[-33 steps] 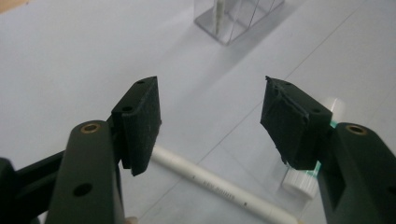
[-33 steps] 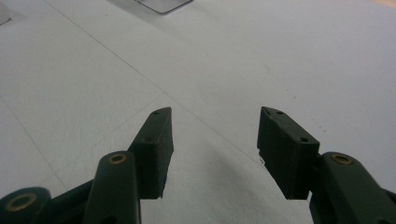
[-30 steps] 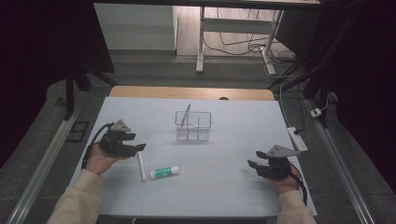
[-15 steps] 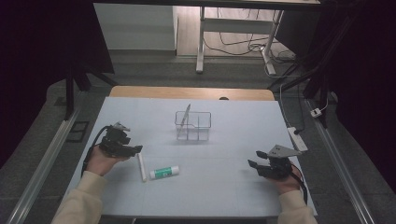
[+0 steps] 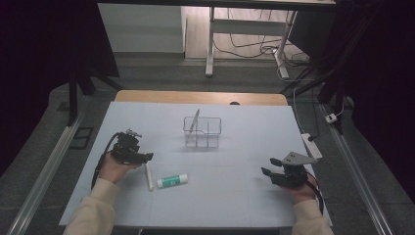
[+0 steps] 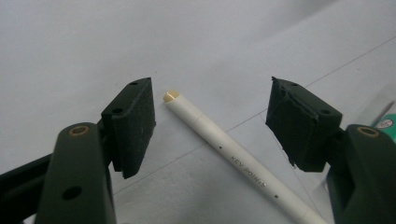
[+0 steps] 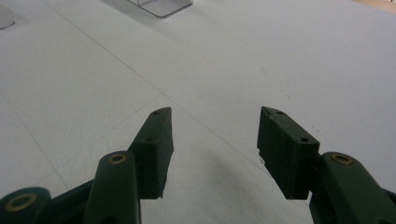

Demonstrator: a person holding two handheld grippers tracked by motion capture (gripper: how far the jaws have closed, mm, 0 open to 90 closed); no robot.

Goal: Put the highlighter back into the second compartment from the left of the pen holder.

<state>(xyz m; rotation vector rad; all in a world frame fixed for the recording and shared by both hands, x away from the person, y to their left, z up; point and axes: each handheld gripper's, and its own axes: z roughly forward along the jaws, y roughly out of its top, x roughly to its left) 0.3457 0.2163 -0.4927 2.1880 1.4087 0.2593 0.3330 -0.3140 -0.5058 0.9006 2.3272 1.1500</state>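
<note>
A white pen [image 5: 149, 176] lies on the pale table [image 5: 235, 200] at the front left, with a green-and-white glue stick [image 5: 172, 180] just to its right. My left gripper [image 5: 145, 157] hangs low over the pen's far end. In the left gripper view the pen [image 6: 224, 149] runs diagonally between the jaws, and neither pad touches it. That left gripper [image 6: 210, 86] is open and its jaws have just been opening wider. At the front right my right gripper [image 5: 268, 167] rests open above bare table, with nothing between its fingertips [image 7: 215, 114].
A clear wire-frame organizer [image 5: 202, 132] stands mid-table with a slim stick leaning in its left compartment. A white power strip [image 5: 311, 145] lies along the right edge. The glue stick's cap [image 6: 385, 122] shows beside the left gripper's right jaw.
My left gripper has sunk lower over the pen's far end. The right gripper, pen and glue stick have kept still.
</note>
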